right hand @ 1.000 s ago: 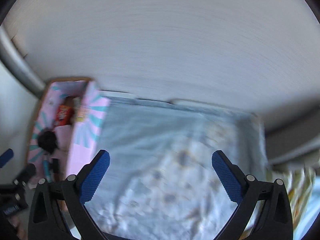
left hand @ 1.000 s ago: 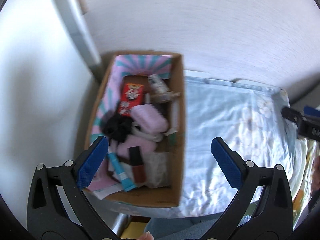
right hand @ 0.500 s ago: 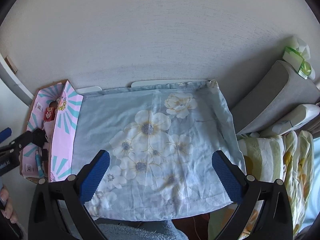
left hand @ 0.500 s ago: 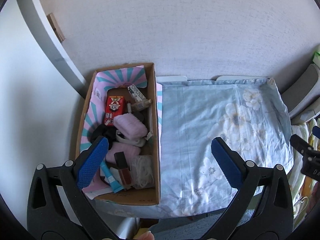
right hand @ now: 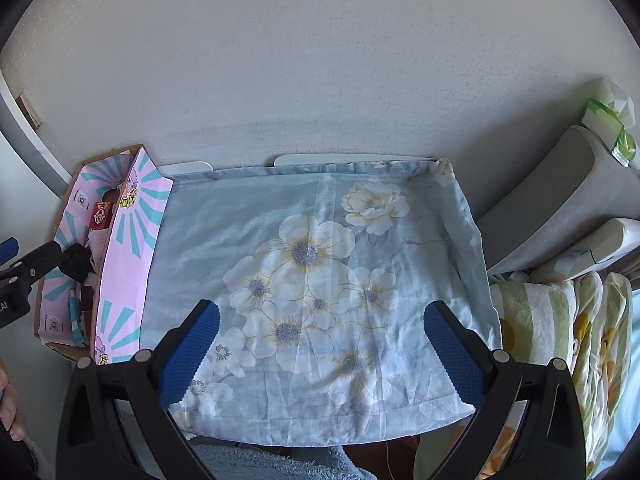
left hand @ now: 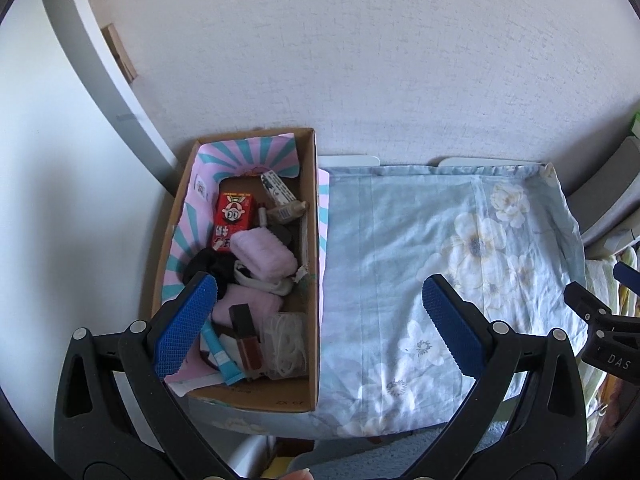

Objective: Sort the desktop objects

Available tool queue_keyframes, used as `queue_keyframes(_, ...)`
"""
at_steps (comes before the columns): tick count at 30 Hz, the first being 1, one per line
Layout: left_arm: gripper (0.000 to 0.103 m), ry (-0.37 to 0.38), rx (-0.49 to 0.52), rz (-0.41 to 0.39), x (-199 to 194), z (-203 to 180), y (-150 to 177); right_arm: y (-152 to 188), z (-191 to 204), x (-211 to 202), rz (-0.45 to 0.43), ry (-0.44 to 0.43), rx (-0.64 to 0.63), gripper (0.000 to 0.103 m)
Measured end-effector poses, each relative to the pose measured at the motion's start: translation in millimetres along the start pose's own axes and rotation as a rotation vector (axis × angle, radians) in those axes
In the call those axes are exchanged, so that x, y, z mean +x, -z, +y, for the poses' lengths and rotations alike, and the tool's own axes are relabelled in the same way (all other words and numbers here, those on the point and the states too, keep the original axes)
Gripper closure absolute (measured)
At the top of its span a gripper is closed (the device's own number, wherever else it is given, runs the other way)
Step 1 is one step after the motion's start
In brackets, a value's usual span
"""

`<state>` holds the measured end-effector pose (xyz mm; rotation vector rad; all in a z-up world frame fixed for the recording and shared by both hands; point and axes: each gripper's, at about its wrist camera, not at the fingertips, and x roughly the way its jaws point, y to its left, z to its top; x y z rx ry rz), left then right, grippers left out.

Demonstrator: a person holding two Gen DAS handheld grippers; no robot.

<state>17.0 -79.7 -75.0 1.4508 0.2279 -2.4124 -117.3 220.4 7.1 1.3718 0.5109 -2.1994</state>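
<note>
A cardboard box (left hand: 312,248) lined with pink and teal paper stands at the table's left end; it also shows in the right wrist view (right hand: 124,264). In it lie a red snack carton (left hand: 235,212), a pink fuzzy pouch (left hand: 264,252), a black scrunchie (left hand: 210,266), a dark lip-gloss tube (left hand: 245,336), a teal tube (left hand: 220,354), a white cord bundle (left hand: 286,344) and a small bottle (left hand: 286,211). My left gripper (left hand: 316,320) is open and empty, high above the box's right wall. My right gripper (right hand: 320,344) is open and empty above the cloth.
A light-blue floral cloth (right hand: 320,272) covers the table (left hand: 348,160), which stands against a white wall. Grey cushions (right hand: 560,200) and striped bedding (right hand: 536,320) lie to the right. A green-and-white packet (right hand: 608,120) sits on top of the cushions.
Both grippers have pulled back and up from the table, so the box and cloth look smaller. The motion blur is gone. Both jaws stay open.
</note>
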Motion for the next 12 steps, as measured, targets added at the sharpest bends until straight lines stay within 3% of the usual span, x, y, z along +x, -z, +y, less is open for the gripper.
queue_keyframes(12, 0.0, -0.007, -0.022, -0.01, 0.1, 1.9, 0.0, -8.5, 0.5, 3.2, 0.003, -0.014, -0.032, 0.001)
